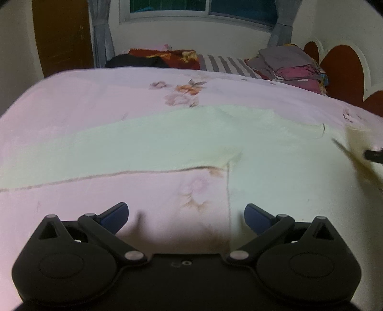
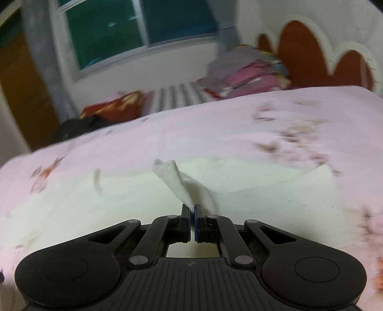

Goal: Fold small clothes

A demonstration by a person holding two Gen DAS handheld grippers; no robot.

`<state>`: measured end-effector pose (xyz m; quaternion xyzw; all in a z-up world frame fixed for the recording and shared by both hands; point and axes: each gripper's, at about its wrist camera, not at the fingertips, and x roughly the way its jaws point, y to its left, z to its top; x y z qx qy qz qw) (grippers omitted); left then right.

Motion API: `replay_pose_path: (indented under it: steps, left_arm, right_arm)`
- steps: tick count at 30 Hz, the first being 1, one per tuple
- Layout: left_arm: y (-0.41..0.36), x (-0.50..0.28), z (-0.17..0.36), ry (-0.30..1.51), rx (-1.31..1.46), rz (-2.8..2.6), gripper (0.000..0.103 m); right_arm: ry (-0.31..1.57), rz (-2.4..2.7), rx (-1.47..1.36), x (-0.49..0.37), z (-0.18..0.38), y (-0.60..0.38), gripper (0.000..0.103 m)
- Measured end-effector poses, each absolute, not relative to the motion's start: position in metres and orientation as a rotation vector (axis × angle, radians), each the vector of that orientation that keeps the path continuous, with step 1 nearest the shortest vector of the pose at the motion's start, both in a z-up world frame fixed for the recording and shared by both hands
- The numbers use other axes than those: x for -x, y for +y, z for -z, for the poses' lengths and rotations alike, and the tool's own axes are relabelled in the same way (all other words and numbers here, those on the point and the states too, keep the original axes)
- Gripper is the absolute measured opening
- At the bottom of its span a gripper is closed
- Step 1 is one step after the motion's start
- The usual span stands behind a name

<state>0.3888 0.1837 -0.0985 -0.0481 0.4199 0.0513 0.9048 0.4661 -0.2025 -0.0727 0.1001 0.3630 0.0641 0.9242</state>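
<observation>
A bed with a pink floral bedspread point(image 1: 95, 114) fills the foreground. Behind the bed, a white wall carries a window point(image 1: 205, 9) with dark panes; grey curtains point(image 1: 101, 33) hang at both sides. Left of the window stands a brown panel point(image 1: 62, 36), possibly a wardrobe or door. Right of the window, a red-and-white scalloped headboard point(image 1: 342, 67) adjoins the bed.

Right gripper point(image 2: 192, 210) low over bed, jaws pinched together on corner of pale cloth point(image 2: 148, 198). Pinched corner stands up off cloth as peaked flap point(image 2: 173, 181); rest lies spread flat on pink floral bedsheet point(image 2: 215, 129). Beyond: stack of folded clothes point(image 2: 249, 74) near red scalloped headboard point(image 2: 301, 55), window point(image 2: 134, 28) above. View blurred.
</observation>
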Motion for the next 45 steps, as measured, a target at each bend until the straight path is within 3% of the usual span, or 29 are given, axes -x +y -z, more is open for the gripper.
replay_pose_path:
  steps: [8, 10, 11, 12, 14, 16, 18, 20, 22, 24, 26, 30, 33, 35, 36, 45]
  left_arm:
    - [0.188, -0.373, 0.100, 0.876, 0.131, -0.090, 0.102]
    - [0.185, -0.373, 0.097, 0.869, 0.143, -0.065, 0.102]
    - [0.182, -0.375, 0.096, 0.862, 0.148, -0.053, 0.101]
    - [0.179, -0.377, 0.094, 0.854, 0.153, -0.041, 0.100]
    - [0.168, -0.386, 0.090, 0.835, 0.161, -0.001, 0.096]
    - [0.151, -0.400, 0.088, 0.827, 0.167, 0.053, 0.091]
    - [0.127, -0.417, 0.087, 0.814, 0.174, 0.134, 0.083]
    - [0.104, -0.436, 0.090, 0.811, 0.211, 0.205, 0.072]
    - [0.087, -0.458, 0.099, 0.831, 0.295, 0.249, 0.058]
    - [0.079, -0.477, 0.114, 0.841, 0.380, 0.246, 0.055]
    - [0.074, -0.497, 0.129, 0.894, 0.444, 0.223, 0.046]
    - [0.066, -0.521, 0.144, 0.905, 0.543, 0.209, 0.043]
    - [0.057, -0.533, 0.148, 0.893, 0.560, 0.214, 0.029]
    - [0.053, -0.538, 0.152, 0.884, 0.552, 0.200, 0.007]
    - [0.054, -0.538, 0.153, 0.883, 0.546, 0.195, 0.004]
    - [0.105, -0.516, 0.118, 0.752, 0.494, 0.154, 0.003]
  right_arm:
    - [0.817, -0.299, -0.141, -0.505, 0.106, -0.123, 0.003]
    - [0.843, -0.321, -0.116, -0.506, 0.114, -0.111, 0.032]
    - [0.832, -0.328, -0.088, -0.502, 0.114, -0.106, 0.073]
    - [0.792, -0.331, -0.069, -0.496, 0.112, -0.106, 0.086]
    - [0.719, -0.337, -0.040, -0.477, 0.104, -0.109, 0.086]
    - [0.724, -0.309, -0.061, -0.469, 0.102, -0.126, 0.069]
    - [0.747, -0.276, -0.121, -0.459, 0.098, -0.148, 0.042]
    - [0.767, -0.216, -0.178, -0.454, 0.100, -0.176, 0.035]
    - [0.783, -0.172, -0.236, -0.449, 0.100, -0.206, 0.035]
    - [0.799, -0.139, -0.254, -0.445, 0.102, -0.227, 0.035]
    - [0.818, -0.135, -0.286, -0.442, 0.104, -0.243, 0.035]
    - [0.829, -0.113, -0.332, -0.434, 0.112, -0.270, 0.035]
    - [0.842, -0.092, -0.367, -0.430, 0.115, -0.284, 0.035]
    - [0.853, -0.082, -0.385, -0.429, 0.117, -0.290, 0.035]
    - [0.856, -0.077, -0.391, -0.430, 0.119, -0.292, 0.035]
    - [0.861, -0.062, -0.392, -0.439, 0.119, -0.293, 0.035]
